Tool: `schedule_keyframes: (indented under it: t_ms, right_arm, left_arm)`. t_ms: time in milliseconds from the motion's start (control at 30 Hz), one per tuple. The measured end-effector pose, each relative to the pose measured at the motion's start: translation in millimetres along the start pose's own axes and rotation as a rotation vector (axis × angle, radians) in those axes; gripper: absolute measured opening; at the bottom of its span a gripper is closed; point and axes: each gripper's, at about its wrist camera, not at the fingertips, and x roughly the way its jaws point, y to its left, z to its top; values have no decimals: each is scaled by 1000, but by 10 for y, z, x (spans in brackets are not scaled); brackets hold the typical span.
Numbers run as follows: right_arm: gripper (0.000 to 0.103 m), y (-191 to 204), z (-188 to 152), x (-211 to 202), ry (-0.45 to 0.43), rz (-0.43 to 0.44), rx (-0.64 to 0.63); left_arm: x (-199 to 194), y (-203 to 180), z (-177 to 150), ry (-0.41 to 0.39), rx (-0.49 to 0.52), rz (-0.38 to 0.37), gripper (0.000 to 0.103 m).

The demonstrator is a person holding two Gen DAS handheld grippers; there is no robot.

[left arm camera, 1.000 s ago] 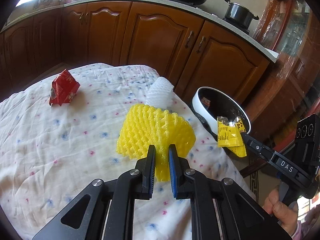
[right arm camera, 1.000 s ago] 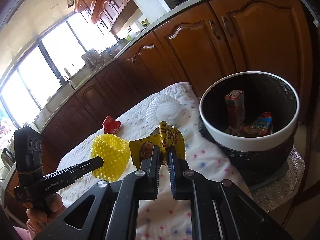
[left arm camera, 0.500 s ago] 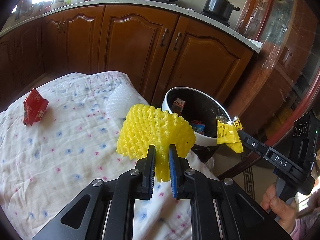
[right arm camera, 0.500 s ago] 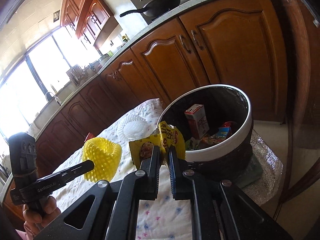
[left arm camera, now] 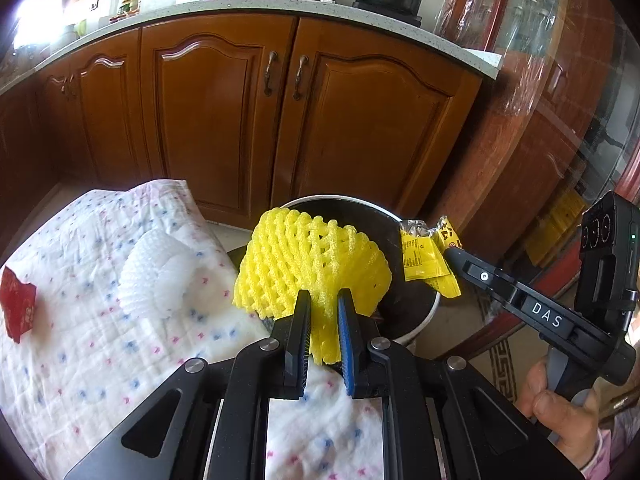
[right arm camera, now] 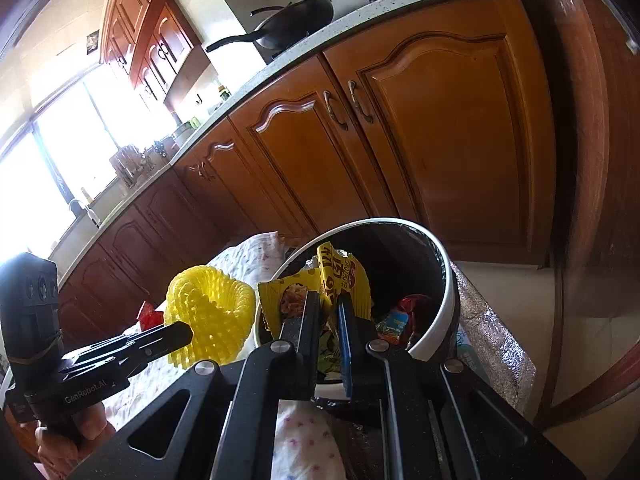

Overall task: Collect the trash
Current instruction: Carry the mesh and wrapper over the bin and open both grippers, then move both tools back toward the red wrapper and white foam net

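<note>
Trash bin [right arm camera: 448, 308] rim under yellow wrapper [right arm camera: 344, 276]

Hard daylight from the window [right arm camera: 60, 160] blows out to white glare. Cabinets [left arm camera: 224, 120] bow under fisheye distortion, and the corners vignette black.

Yellow foam net sleeve [left arm camera: 310, 258] is pinched by its lower edge between the left jaws, bulging up and forward of them over the white-rimmed trash bin [left arm camera: 428, 312]. Crumpled yellow snack wrapper [right arm camera: 320, 280] is clamped between the right jaws, sticking up ahead of them over the bin's near rim. White foam net [left arm camera: 156, 270] and red packet [left arm camera: 16, 306] lie on the cloth, left of the left jaws.
</note>
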Motion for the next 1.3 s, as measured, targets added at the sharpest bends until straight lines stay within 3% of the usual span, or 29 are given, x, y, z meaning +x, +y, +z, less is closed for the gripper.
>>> schedule_keyframes:
  t_ms: [433,633,700,933,1100,1300]
  right_arm:
    - [10,-245,132,343,69,-42,9]
    - [27,-311,135,414,89,-35,33]
    - [43,-333,136,401,81,-26,43]
    - [49,-322,111,215,37,-9,65]
    - [79,-217,34,41,-11,20,70]
    - [90,50,-162,-81,-26,62,60]
  left_arm:
    - [711,0,233,104,-1,-10,13]
    - [747,-103,260,91,20,13,37]
    - [731,-100,251,87,10,14,41]
    - [477,6,85,47,-30,17,46]
    - [205,168,-175,9,-63,44,50]
    - [-140,444,-535,-10,-140,87,54]
